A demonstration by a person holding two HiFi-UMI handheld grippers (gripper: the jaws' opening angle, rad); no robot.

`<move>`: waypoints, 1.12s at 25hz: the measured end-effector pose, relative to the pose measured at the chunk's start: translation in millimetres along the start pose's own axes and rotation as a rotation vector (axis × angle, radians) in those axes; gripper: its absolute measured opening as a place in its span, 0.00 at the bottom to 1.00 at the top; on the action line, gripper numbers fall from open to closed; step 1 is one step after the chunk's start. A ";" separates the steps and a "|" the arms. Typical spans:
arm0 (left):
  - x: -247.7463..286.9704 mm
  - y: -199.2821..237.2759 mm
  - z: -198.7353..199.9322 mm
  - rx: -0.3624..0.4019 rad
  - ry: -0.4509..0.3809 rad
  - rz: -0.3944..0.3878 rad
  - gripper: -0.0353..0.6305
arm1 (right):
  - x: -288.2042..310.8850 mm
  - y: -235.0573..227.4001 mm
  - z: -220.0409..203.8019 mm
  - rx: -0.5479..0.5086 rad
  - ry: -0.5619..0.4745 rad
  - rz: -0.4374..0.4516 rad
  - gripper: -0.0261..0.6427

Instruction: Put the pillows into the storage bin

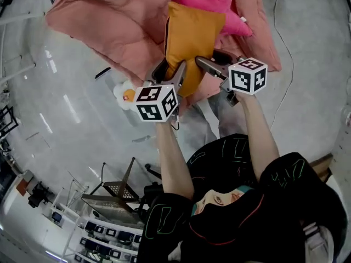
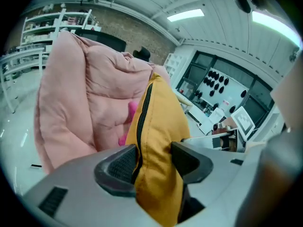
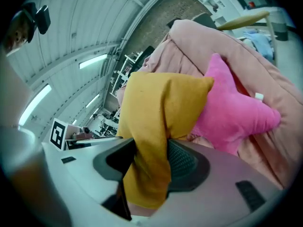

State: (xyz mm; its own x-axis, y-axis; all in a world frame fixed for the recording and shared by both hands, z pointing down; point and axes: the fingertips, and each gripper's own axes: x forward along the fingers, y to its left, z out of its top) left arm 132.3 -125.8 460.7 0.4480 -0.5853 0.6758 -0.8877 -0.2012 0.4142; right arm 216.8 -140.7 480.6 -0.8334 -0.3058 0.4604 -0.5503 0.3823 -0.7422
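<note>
A mustard-yellow pillow (image 1: 191, 40) with a black zip lies on a pink quilt (image 1: 118, 21). My left gripper (image 1: 173, 74) is shut on its near left corner, the fabric (image 2: 158, 145) pinched between both pads. My right gripper (image 1: 204, 64) is shut on the near right corner, with the cloth (image 3: 149, 148) bunched between its pads. A bright pink star-shaped pillow (image 1: 215, 1) rests just beyond the yellow one, and it shows as a magenta shape (image 3: 232, 112) in the right gripper view. No storage bin is in view.
The quilt covers a low surface above a pale glossy floor (image 1: 66, 108). A small white and orange toy (image 1: 125, 93) lies on the floor near the quilt's edge. Shelving and a metal frame (image 1: 112, 193) stand at the lower left. A cable (image 1: 282, 43) runs along the floor on the right.
</note>
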 end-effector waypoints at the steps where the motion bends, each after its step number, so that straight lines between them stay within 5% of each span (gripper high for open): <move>1: -10.7 4.3 1.1 -0.011 -0.024 0.014 0.41 | 4.0 10.7 1.1 -0.024 0.010 0.013 0.37; 15: -166.9 83.9 -50.3 -0.260 -0.309 0.268 0.41 | 83.4 158.4 -52.5 -0.319 0.254 0.222 0.37; 28: -300.4 175.7 -163.3 -0.660 -0.589 0.477 0.41 | 183.6 292.5 -164.7 -0.602 0.562 0.395 0.37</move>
State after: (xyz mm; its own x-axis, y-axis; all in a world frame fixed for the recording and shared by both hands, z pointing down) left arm -140.8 142.9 430.0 -0.2213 -0.8226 0.5238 -0.6439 0.5267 0.5550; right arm -105.6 58.6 428.2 -0.7823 0.3534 0.5130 -0.0219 0.8073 -0.5897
